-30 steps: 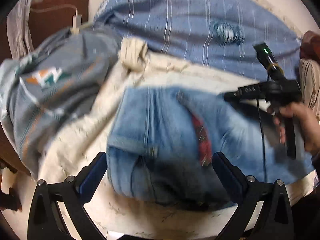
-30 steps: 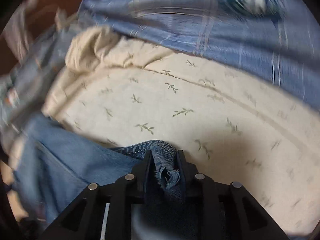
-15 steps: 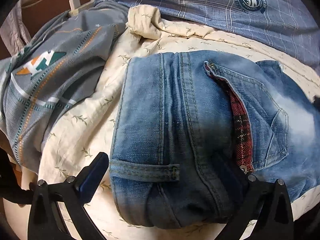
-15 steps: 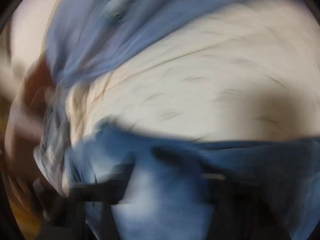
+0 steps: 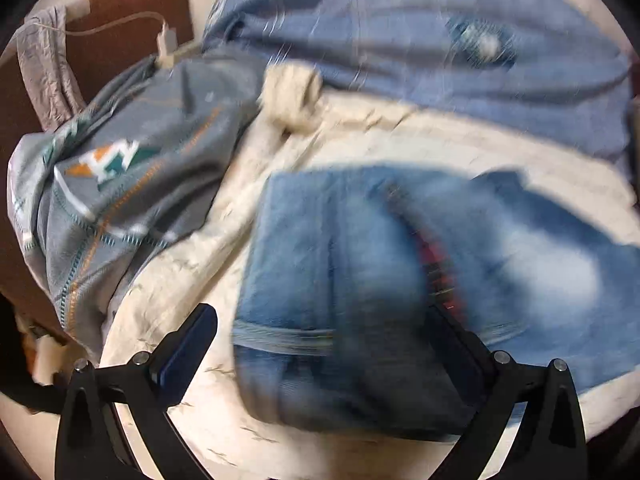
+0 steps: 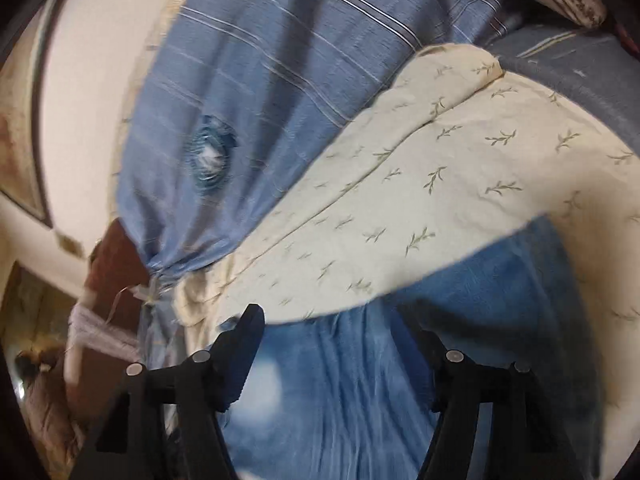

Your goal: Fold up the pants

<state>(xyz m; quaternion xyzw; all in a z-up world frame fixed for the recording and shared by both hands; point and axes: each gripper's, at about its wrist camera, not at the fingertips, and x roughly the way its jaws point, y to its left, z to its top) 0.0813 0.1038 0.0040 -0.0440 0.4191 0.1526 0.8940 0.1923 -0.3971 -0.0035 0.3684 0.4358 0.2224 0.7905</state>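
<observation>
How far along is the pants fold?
Mostly done, it seems: the jeans lie as a compact folded block on the cream sheet, waistband and pocket showing. In hand: nothing. The left claw and the right claw are both open above the denim. Left: perhaps a final tidy or moving the stack; blur hides whether the edges are square.
</observation>
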